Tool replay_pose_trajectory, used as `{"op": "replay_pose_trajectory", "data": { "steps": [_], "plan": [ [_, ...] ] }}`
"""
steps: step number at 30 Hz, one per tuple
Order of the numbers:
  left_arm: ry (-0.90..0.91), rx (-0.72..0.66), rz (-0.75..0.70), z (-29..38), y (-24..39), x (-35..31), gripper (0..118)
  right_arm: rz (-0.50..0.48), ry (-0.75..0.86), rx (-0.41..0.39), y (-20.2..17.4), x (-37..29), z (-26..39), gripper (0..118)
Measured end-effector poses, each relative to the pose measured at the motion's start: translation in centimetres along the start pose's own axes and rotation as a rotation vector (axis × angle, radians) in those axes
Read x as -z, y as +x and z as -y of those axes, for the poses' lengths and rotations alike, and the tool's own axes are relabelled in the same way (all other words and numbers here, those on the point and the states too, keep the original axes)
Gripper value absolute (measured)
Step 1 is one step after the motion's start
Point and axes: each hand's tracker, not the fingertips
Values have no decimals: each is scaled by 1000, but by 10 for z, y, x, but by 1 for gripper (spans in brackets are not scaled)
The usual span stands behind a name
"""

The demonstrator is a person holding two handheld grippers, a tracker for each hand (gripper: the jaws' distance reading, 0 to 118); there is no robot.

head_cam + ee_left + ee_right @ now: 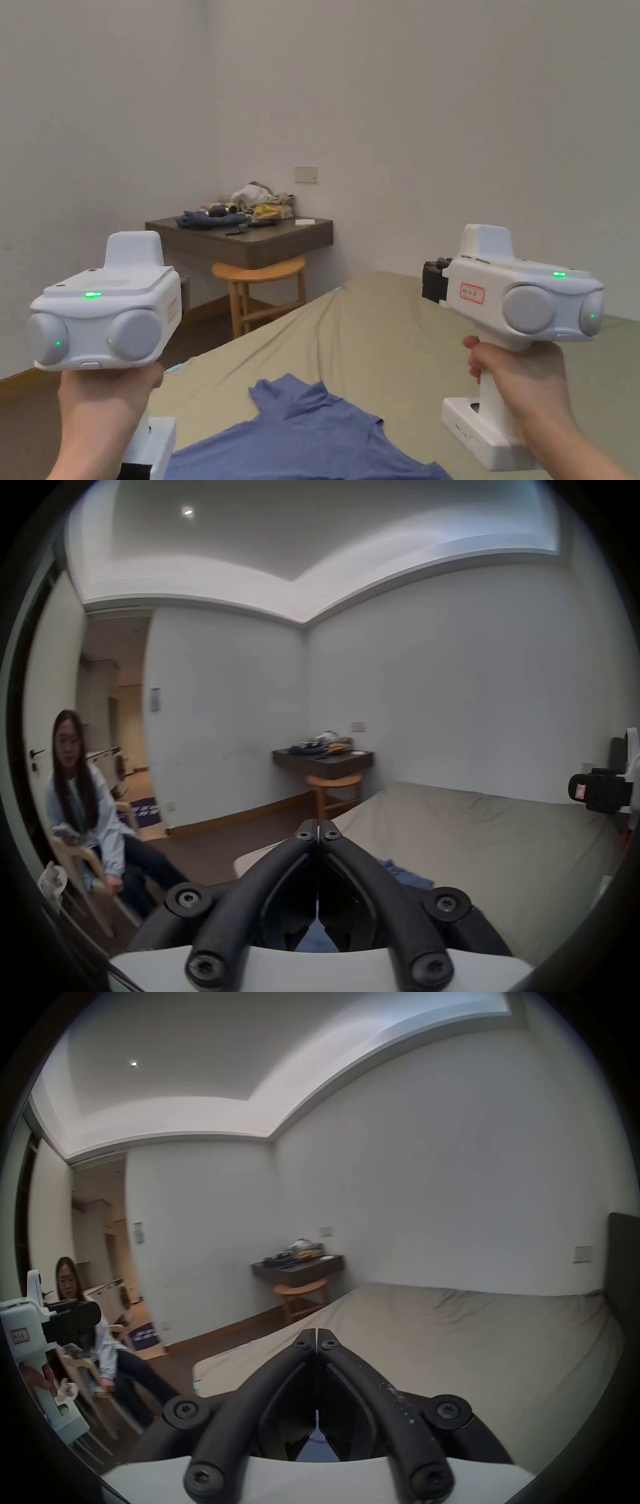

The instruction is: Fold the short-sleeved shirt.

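A blue short-sleeved shirt lies spread on the olive bed sheet at the bottom of the head view, one sleeve pointing away. Both white hand-held grippers are raised above the bed, level and facing the far wall, well above the shirt. In the left gripper view my left gripper has its black jaws closed together with nothing between them; a bit of the blue shirt shows beyond. My right gripper is likewise shut and empty over the bare sheet.
A dark wall-mounted desk piled with clothes stands in the corner, a wooden stool under it. A person sits on a chair to the left, off the bed. A dark headboard rises at the right.
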Motion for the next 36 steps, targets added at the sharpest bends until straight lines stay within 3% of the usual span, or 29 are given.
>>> {"op": "replay_pose_trajectory", "data": {
  "steps": [5, 10, 15, 19, 22, 23, 24, 27, 28, 32, 34, 35, 36],
  "plan": [
    [-44, -31, -83, 25, -59, 21, 0, -102, -46, -37, -35, 57, 25, 1],
    [-153, 14, -1, 57, -37, 80, 0, -106, -119, -87, -43, 87, 49, 1],
    [-393, 62, 297, 125, 41, 176, 0, -75, -205, -16, -13, 136, 84, 1],
    [-627, 105, 508, 194, 102, 259, 0, -55, -275, -86, 14, 165, 113, 1],
    [-797, 227, 601, 245, 136, 318, 3, -65, -311, -50, 40, 190, 132, 1],
    [-809, 251, 618, 258, 145, 331, 11, -59, -315, -43, 48, 197, 138, 1],
    [-837, 282, 660, 268, 152, 343, 32, -59, -325, -37, 54, 203, 143, 1],
    [-888, 318, 688, 296, 172, 361, 112, -59, -359, -13, 70, 213, 160, 1],
    [-863, 307, 737, 303, 175, 364, 118, -55, -369, -10, 74, 216, 166, 1],
    [-929, 372, 882, 332, 181, 371, 118, -62, -400, 8, 90, 222, 188, 1],
    [-927, 507, 846, 345, 188, 364, 117, -58, -412, 4, 93, 222, 194, 1],
    [-953, 577, 810, 354, 193, 363, 111, -56, -418, 8, 96, 222, 196, 1],
    [-980, 597, 806, 361, 196, 361, 113, -52, -423, 12, 99, 221, 198, 1]
  ]
}}
